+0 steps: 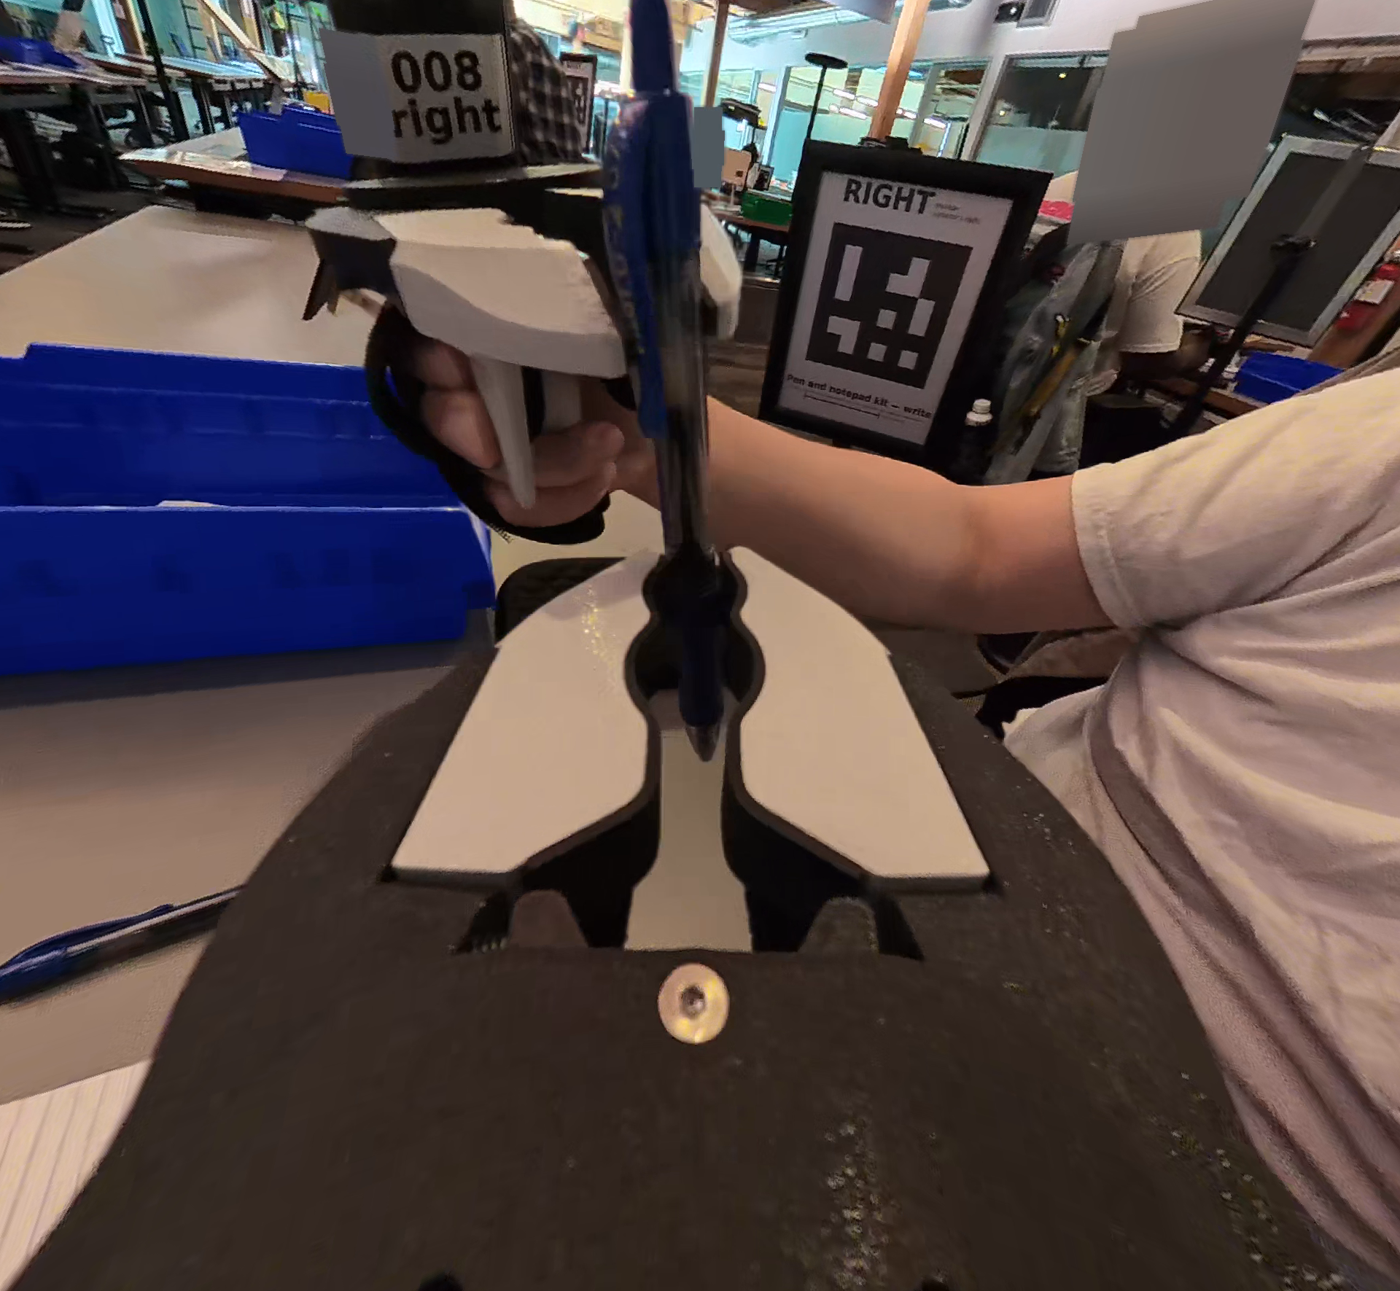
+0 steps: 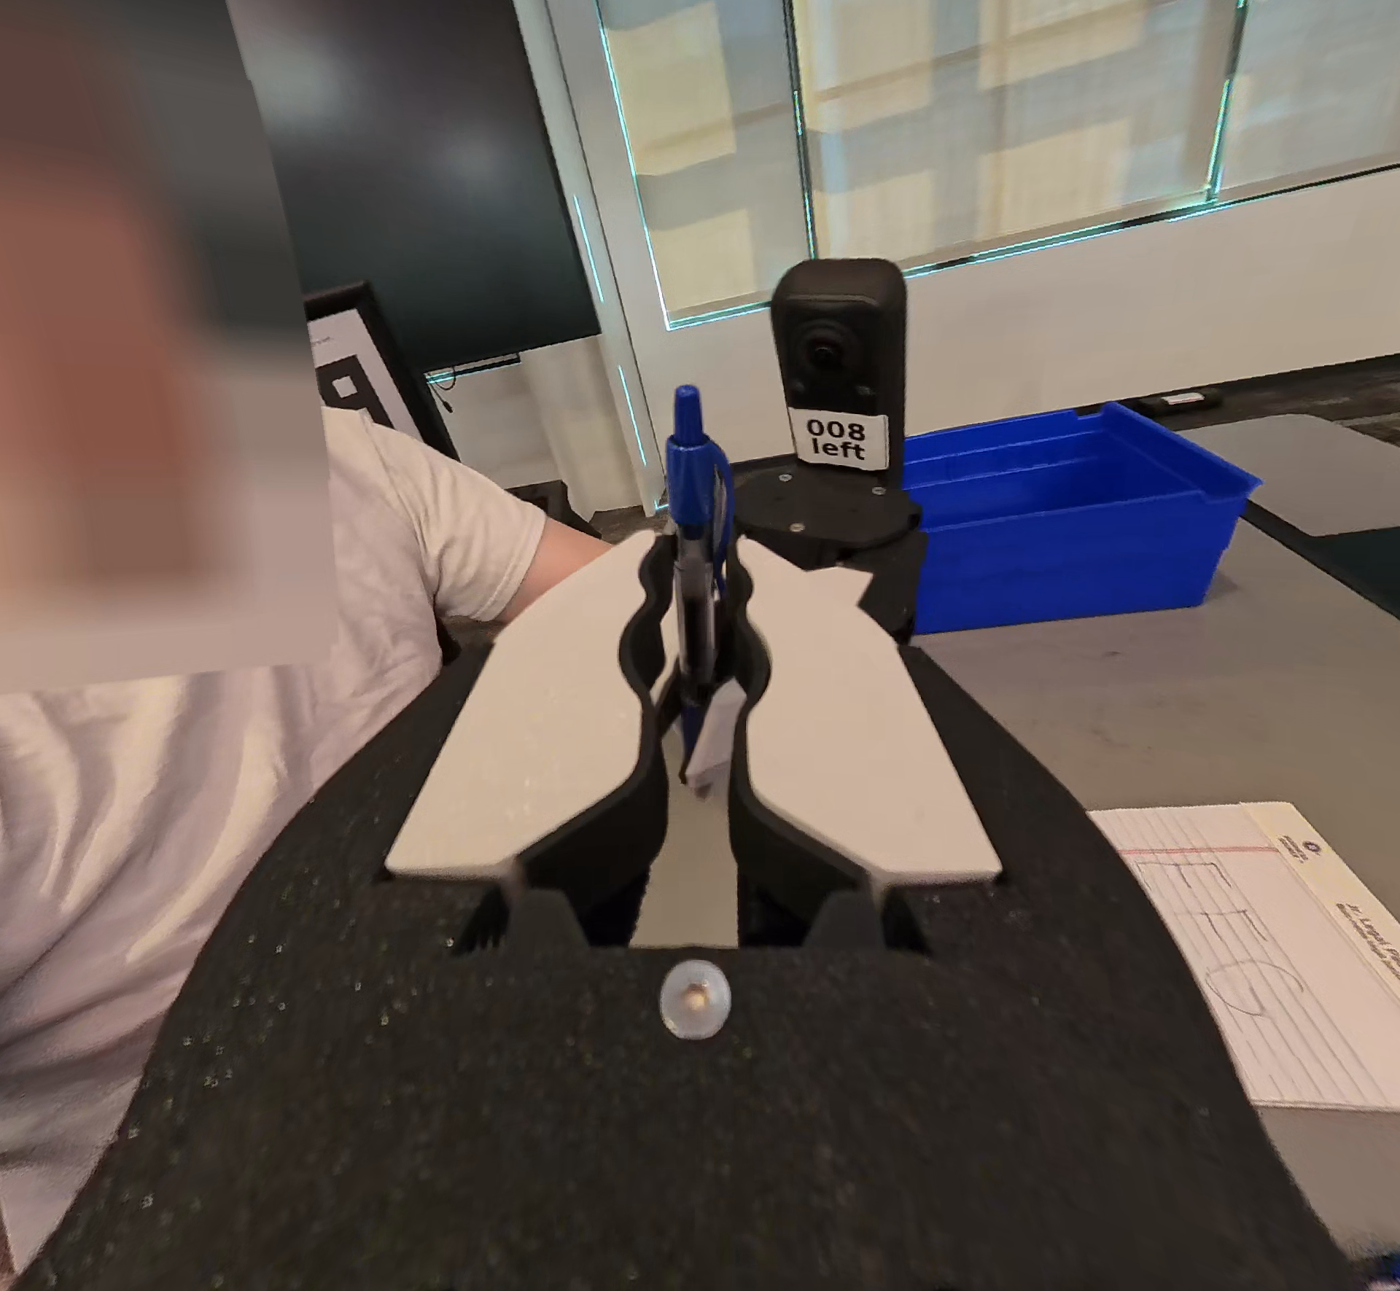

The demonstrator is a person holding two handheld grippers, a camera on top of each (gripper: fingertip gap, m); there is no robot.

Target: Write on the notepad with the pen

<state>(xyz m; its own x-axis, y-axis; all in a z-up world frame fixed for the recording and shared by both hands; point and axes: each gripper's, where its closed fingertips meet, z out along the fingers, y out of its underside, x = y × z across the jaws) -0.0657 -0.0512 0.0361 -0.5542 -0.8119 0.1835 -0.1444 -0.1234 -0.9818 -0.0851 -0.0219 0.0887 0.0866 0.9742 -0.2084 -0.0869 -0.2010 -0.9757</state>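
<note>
Two handheld grippers meet nose to nose above a grey table [image 2: 1098, 686], both pinching one blue pen [image 1: 685, 649] that stands nearly upright, tip down.

In the left wrist view, the left gripper [image 1: 691, 599] fills the lower centre, its white tongs closed on the pen's dark lower grip. Above it, at upper centre, the right gripper [image 1: 667, 315] clamps the blue upper barrel, a hand [image 1: 530, 452] squeezing its trigger.

In the right wrist view, the right gripper's tongs are together on the clear barrel at centre frame.

The notepad [image 2: 1242, 952], lined and already bearing a few pencilled marks, lies flat at the lower right of that view, well apart from the pen tip.

This looks like a handover or regrip. To do it well, one gripper should hold firm low on the barrel before the other lets go, keeping the tip pointing down.

Count: two grippers, two pens, the second pen [image 1: 106, 940] lying at the left view's lower left edge, one notepad, one blue bin [image 2: 1076, 527].
</note>
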